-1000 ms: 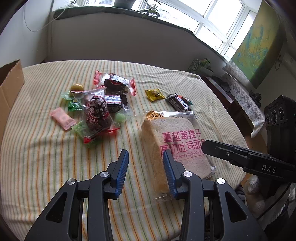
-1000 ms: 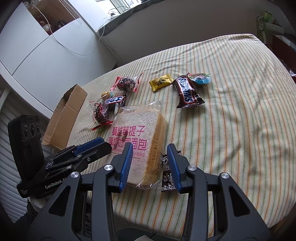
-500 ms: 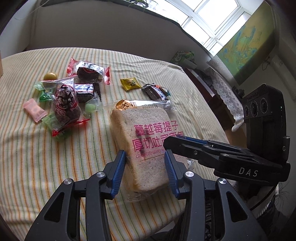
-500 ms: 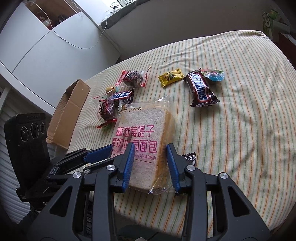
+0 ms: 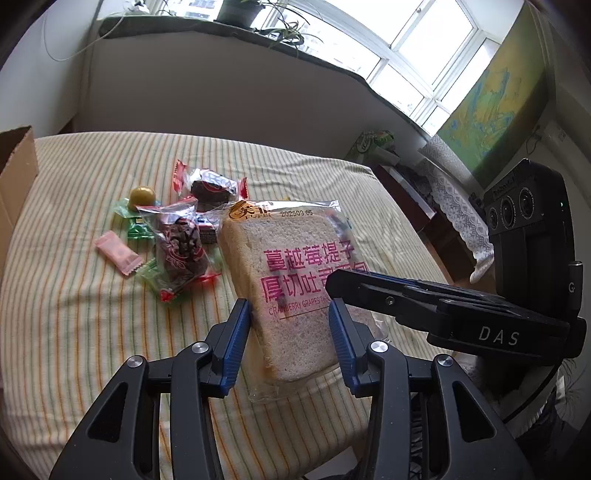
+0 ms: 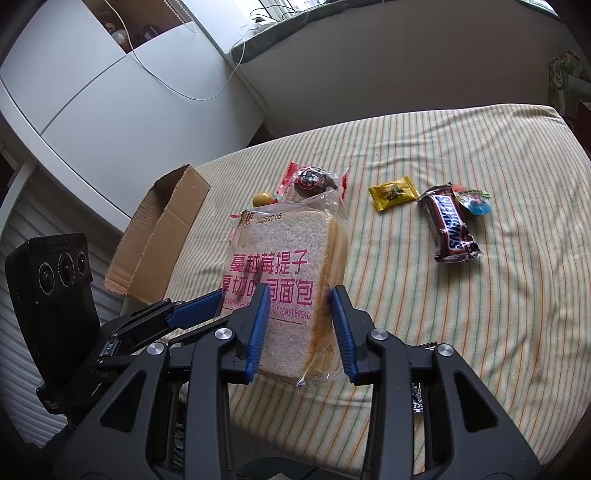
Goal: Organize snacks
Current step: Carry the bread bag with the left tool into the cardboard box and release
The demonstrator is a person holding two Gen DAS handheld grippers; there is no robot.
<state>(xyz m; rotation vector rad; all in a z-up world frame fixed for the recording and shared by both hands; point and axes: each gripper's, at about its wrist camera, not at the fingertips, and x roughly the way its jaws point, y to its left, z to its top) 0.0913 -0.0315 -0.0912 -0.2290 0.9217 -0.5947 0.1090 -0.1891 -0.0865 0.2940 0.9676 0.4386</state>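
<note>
A lived-in room of a home, read from the table (image 5: 66,332) under its striped cloth; behind it a wide bay window (image 5: 417,55) with potted plants (image 5: 236,11) on the sill; to the table's right a map (image 5: 491,107) on the wall above a lace-covered sideboard (image 5: 458,206); left of the table, white cupboards (image 6: 92,92) with an open shelf.

Right gripper (image 6: 298,325) clamped the near end of the bagged toast bread (image 6: 286,273), tilted up off the striped cloth (image 6: 480,295). Left gripper (image 6: 207,308) gripped its left side. Cardboard box (image 6: 159,236) stood behind, Snickers bar (image 6: 451,225) lay right.
</note>
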